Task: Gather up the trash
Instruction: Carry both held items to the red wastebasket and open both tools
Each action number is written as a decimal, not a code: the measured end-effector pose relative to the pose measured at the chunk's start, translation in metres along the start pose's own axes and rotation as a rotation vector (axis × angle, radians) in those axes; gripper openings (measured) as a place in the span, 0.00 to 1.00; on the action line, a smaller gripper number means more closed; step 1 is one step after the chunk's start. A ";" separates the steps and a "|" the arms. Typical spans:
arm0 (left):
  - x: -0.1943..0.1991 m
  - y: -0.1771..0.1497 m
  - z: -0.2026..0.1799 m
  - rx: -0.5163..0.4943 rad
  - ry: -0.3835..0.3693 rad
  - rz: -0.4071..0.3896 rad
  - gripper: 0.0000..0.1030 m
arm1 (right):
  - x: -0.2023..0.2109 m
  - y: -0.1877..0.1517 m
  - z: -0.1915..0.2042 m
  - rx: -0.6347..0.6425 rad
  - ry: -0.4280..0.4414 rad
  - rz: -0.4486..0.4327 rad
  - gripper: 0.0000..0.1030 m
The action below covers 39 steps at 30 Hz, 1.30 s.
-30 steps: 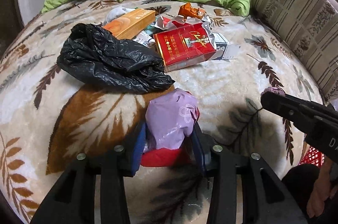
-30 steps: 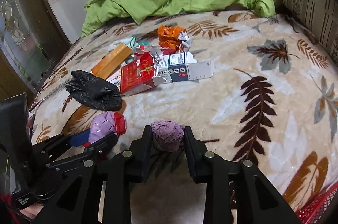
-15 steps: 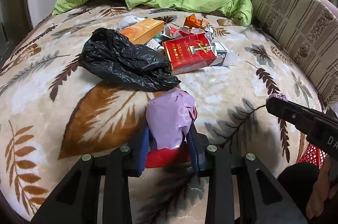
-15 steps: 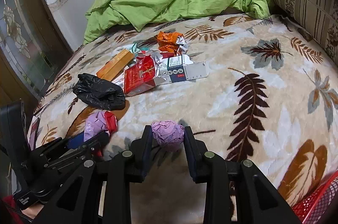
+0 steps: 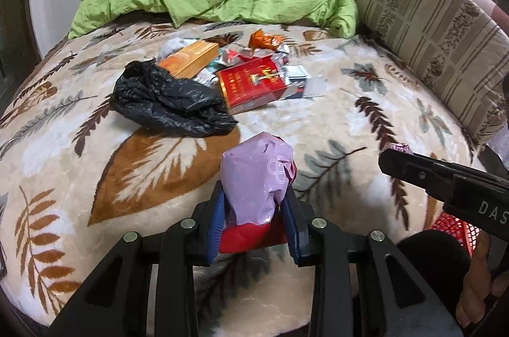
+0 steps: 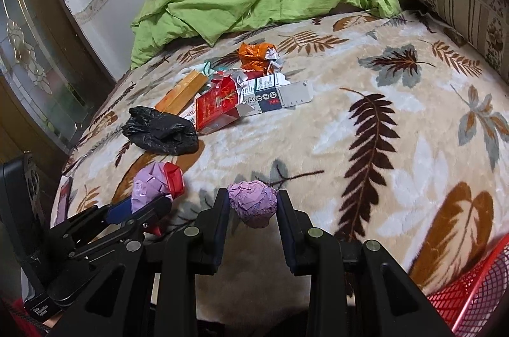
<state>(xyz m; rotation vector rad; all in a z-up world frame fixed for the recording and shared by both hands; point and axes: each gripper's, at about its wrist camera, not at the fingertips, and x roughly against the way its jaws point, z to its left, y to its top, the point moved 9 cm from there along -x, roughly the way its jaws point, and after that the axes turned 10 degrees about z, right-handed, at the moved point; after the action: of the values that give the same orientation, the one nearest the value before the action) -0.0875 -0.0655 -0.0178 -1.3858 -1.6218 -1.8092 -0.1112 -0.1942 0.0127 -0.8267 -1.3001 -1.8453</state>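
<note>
The left gripper (image 5: pixel 254 222) tilts down toward the bed (image 5: pixel 318 120), fingers clamped on a lilac-and-red wrapper (image 5: pixel 259 187) whose long axis runs forward past the fingertips. Beside it, the right gripper (image 6: pixel 253 221), angled likewise, pinches a round crumpled purple ball (image 6: pixel 253 203).

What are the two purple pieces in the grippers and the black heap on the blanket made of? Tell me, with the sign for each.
Purple ball in the right gripper: probably crumpled paper, matte, finely creased.
Purple-and-red wrapper in the left gripper: likely thin plastic film, smooth with a soft sheen.
Black bag: thin plastic film, glossy highlights on limp folds.
</note>
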 end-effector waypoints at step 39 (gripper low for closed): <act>0.021 -0.039 -0.341 -0.581 -0.439 0.227 0.33 | 0.197 -0.114 -0.246 -0.546 -0.131 -0.149 0.37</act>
<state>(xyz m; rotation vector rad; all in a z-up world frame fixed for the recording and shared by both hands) -0.2730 -0.3520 0.0217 -2.2488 -1.0641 -2.0190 -0.3359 -0.4405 0.0482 -1.1730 -0.9569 -2.3461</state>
